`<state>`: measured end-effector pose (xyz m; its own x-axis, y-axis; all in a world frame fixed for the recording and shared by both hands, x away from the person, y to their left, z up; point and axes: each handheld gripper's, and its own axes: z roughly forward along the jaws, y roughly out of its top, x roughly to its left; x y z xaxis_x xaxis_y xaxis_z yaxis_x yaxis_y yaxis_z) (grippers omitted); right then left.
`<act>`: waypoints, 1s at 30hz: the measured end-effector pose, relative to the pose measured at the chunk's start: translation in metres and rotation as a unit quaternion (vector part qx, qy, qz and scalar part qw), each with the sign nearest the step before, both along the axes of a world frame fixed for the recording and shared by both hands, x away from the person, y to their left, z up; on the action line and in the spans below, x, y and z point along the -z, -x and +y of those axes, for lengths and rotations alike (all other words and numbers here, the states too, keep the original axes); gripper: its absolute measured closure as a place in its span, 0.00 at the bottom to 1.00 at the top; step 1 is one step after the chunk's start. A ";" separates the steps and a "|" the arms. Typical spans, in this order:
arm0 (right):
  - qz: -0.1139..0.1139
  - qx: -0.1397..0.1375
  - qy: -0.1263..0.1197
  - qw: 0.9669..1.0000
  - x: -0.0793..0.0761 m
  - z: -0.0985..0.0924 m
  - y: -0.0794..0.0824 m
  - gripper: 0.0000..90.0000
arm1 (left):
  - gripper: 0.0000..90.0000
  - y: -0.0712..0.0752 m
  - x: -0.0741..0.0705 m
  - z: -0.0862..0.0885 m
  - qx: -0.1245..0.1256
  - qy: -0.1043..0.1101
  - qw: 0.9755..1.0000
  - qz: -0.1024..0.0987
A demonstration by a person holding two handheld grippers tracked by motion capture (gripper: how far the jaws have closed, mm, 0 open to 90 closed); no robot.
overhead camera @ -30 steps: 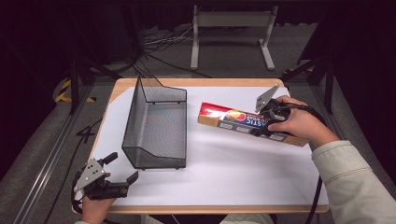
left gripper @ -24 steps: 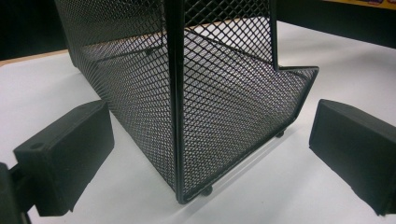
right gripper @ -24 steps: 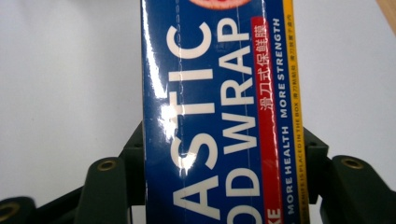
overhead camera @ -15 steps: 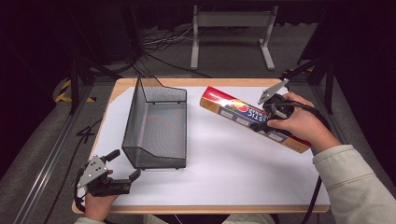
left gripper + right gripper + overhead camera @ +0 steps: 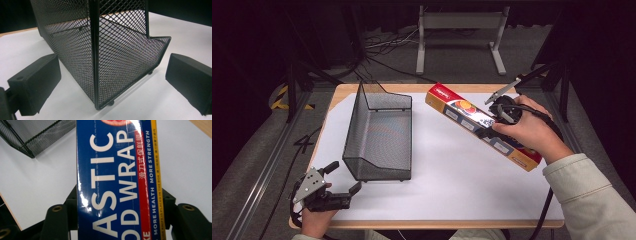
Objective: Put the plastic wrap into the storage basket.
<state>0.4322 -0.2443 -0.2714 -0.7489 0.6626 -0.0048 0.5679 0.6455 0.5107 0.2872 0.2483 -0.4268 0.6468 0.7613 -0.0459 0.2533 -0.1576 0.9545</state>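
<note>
1. The plastic wrap box [image 5: 484,126], clamped near its middle by the right gripper [image 5: 501,114], hangs tilted above the table's right side; it could swing or slip.
2. Its far end could strike the mesh basket [image 5: 379,131].
3. The left gripper [image 5: 343,184] waits wide open, empty, beside the basket's near corner.

Mesh basket [image 5: 379,135] left of wrap box [image 5: 482,126]

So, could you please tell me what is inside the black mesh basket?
Nothing shows inside the mesh basket; its floor looks bare in the high view. The plastic wrap box is off to its right, outside it.
</note>
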 end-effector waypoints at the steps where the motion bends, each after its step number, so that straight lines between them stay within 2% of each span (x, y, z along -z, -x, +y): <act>1: 0.003 0.006 -0.002 1.000 -0.002 0.004 0.000 0.46 | 0.01 0.000 0.000 0.001 0.000 0.000 1.000 -0.002; 10: -0.002 0.037 0.022 0.999 -0.015 0.038 -0.002 0.46 | 0.01 0.010 0.000 0.009 -0.013 0.003 1.000 -0.003; 11: -0.002 0.037 0.022 0.999 -0.015 0.038 -0.002 0.46 | 0.01 0.010 0.000 0.009 -0.013 0.003 1.000 -0.003; 16: -0.005 0.046 0.018 0.999 -0.020 0.065 -0.004 0.46 | 0.01 0.014 0.000 0.012 -0.019 0.004 1.000 -0.004; 21: 0.003 0.070 0.022 0.997 -0.025 0.084 -0.006 0.46 | 0.01 0.016 0.000 0.014 -0.022 0.008 1.000 -0.003; 24: 0.005 0.075 0.023 0.997 -0.025 0.093 -0.009 0.46 | 0.01 0.017 0.000 0.014 -0.022 0.010 1.000 -0.004; 30: 0.023 0.101 0.014 0.995 -0.025 0.110 -0.016 0.46 | 0.01 0.015 0.000 0.013 -0.019 0.008 1.000 -0.007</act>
<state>0.4477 -0.1339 -0.2463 -0.6009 0.7993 0.0056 0.7093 0.5300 0.4648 0.2719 0.2610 -0.4269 0.6174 0.7851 -0.0496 0.2459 -0.1328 0.9601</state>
